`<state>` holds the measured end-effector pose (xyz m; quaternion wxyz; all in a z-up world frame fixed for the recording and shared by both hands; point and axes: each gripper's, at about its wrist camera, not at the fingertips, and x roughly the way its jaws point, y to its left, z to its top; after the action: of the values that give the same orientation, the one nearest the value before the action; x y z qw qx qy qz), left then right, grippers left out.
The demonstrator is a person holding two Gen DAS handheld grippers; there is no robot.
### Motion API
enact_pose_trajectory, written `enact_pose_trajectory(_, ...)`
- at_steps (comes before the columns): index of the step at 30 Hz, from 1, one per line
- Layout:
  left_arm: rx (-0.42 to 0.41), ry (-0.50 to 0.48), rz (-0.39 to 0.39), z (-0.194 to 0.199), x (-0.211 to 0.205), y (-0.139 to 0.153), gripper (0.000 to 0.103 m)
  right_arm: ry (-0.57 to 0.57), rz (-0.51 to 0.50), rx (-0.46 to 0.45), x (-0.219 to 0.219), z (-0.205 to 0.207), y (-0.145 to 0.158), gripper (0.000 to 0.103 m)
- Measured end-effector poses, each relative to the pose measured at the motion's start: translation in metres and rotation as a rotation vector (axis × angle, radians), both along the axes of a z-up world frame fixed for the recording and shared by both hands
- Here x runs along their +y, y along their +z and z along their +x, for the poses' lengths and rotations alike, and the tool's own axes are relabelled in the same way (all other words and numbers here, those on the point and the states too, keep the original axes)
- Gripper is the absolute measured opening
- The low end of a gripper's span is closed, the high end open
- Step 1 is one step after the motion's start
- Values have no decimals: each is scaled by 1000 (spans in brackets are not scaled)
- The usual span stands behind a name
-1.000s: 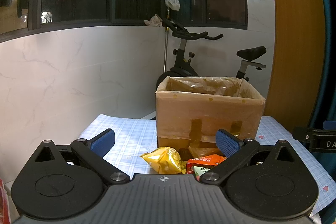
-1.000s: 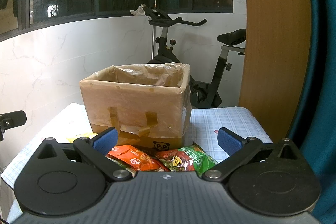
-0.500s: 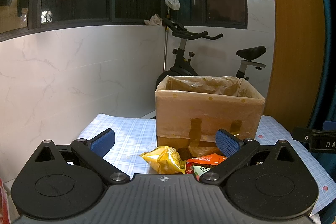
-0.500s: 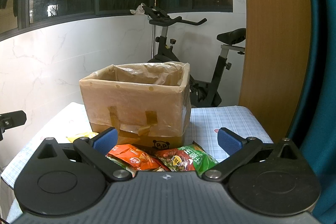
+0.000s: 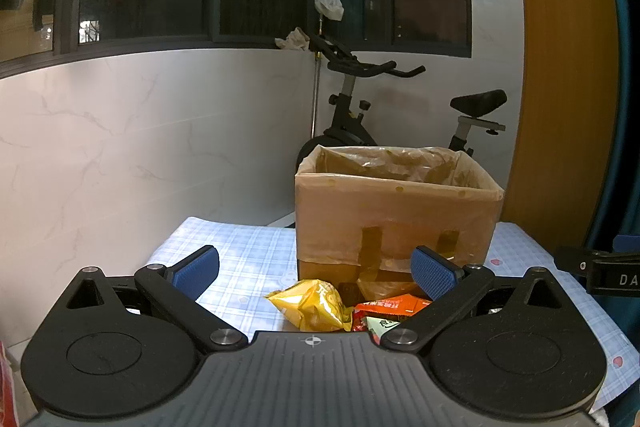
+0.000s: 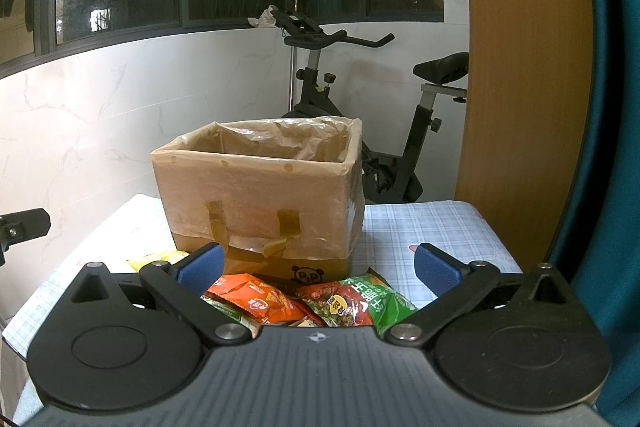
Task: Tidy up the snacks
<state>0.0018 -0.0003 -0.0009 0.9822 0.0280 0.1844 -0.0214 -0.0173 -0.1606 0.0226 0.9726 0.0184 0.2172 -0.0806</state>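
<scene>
A cardboard box [image 5: 396,211] lined with a plastic bag stands open on the checked tablecloth [image 5: 248,259]; it also shows in the right wrist view [image 6: 260,203]. Snack packets lie in front of it: a yellow packet [image 5: 316,309], an orange packet [image 6: 256,301] and a green packet [image 6: 360,301]. My left gripper [image 5: 316,269] is open and empty, held above the yellow packet. My right gripper [image 6: 318,263] is open and empty, held above the orange and green packets. The bottom of the box is hidden.
An exercise bike [image 5: 360,115] stands behind the table against a white marble wall. A wooden panel [image 5: 560,67] and a teal curtain [image 6: 616,107] are at the right. The other gripper's tip [image 5: 596,269] pokes in at the right edge.
</scene>
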Motion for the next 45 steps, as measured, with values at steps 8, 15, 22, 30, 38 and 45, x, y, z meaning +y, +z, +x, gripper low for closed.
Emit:
enact_pose_trajectory(8,4,27,15,4,1,-1,103,19,37,-22,-8,-5,-12,103)
enact_pose_trajectory(15,9,64,23,17,11,-10,103,32,80,-28,-19,0,-20,103)
enact_pose_trajectory(22,19,124,67,40,22,-28,103,-10,57,-14,-27,12,-37,103)
enact_pose_trajectory(30,54,126,42,65,38,-49,102,16,153,-34,-46,25,-62,103)
enact_pose_trajectory(38,99,119,26,78,45,-77,102,-1,99,-13,-43,39,-88,103)
enact_pose_trajectory(45,142,118,35,80,54,-93,99,21,189,1,-54,44,-105,103)
